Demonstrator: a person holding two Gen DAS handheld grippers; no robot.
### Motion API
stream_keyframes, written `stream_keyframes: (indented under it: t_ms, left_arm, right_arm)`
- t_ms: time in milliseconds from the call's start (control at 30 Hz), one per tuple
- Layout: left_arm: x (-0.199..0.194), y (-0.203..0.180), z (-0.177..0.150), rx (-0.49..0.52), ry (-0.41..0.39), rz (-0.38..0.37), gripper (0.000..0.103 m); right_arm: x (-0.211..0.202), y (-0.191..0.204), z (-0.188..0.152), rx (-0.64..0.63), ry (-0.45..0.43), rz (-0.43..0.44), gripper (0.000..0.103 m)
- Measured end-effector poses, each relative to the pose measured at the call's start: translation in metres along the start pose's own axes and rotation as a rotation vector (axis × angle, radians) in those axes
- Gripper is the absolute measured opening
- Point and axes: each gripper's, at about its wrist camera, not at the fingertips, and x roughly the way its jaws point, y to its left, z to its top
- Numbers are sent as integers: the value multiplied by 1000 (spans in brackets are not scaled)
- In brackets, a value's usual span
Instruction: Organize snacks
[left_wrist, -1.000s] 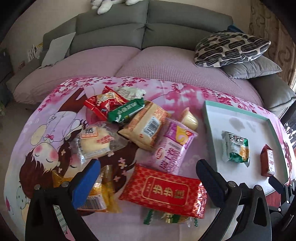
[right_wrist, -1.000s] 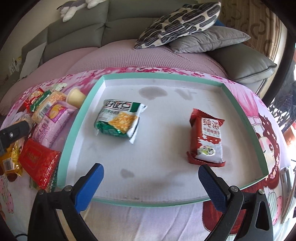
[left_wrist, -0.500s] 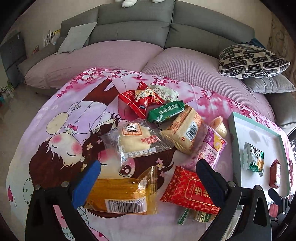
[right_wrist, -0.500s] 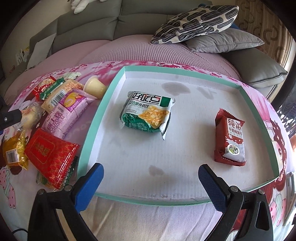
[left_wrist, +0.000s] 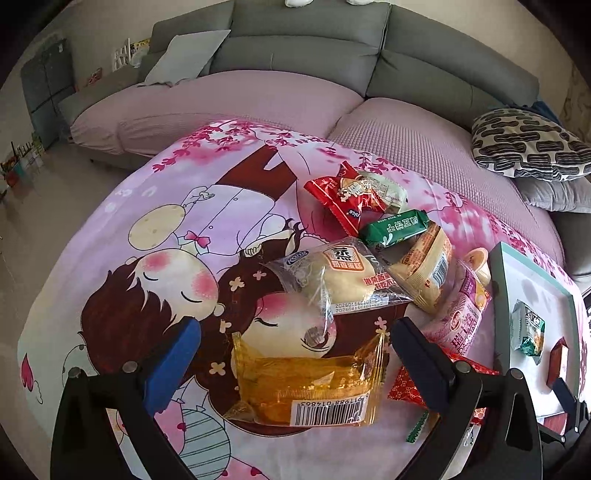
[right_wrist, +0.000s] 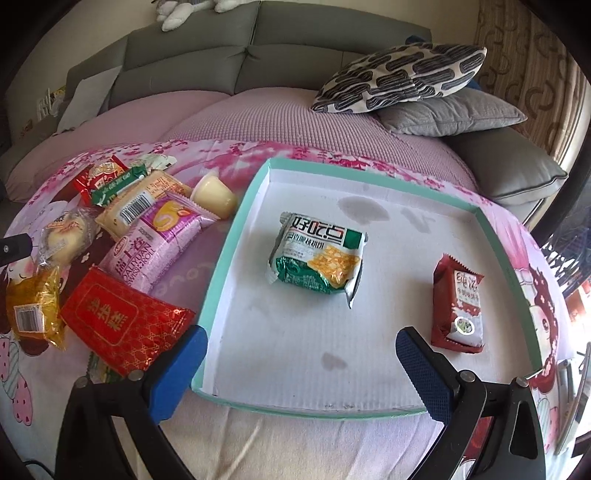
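Where it lies flat, the golden packet (left_wrist: 306, 384) shows its barcode.

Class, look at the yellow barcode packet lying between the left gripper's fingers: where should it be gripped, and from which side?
Grip the yellow packet across its plump middle, from above with the left gripper. It lies flat, barcode end nearest, already between the open fingers.
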Motion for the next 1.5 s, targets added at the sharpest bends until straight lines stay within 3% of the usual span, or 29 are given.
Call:
stream_keyframes:
  t_ms: [233, 567, 833, 1100, 1300, 1500]
  left_arm:
    - [5, 10, -12, -27, 36, -7, 103]
    - [17, 7, -31, -36, 102, -29, 103]
    - [33, 1, -38, -42, 151, -30, 103]
    - [39, 1, -39, -58, 150, -40, 102]
    - [41, 3, -38, -81, 148, -73, 94]
    - [41, 5, -38, -89, 147, -82, 90]
  right_arm:
    - [-16, 27, 5, -78, -73, 55, 103]
    - [-16, 79, -7, -259, -71, 89, 103]
    - [-10, 103, -12, -336, -59, 62, 103]
    - [-7, 115, -11, -371, -97, 32, 102]
    - [-1, 124, -10, -382, -102, 54, 93]
    - [9, 131, -11, -396, -82, 70, 75]
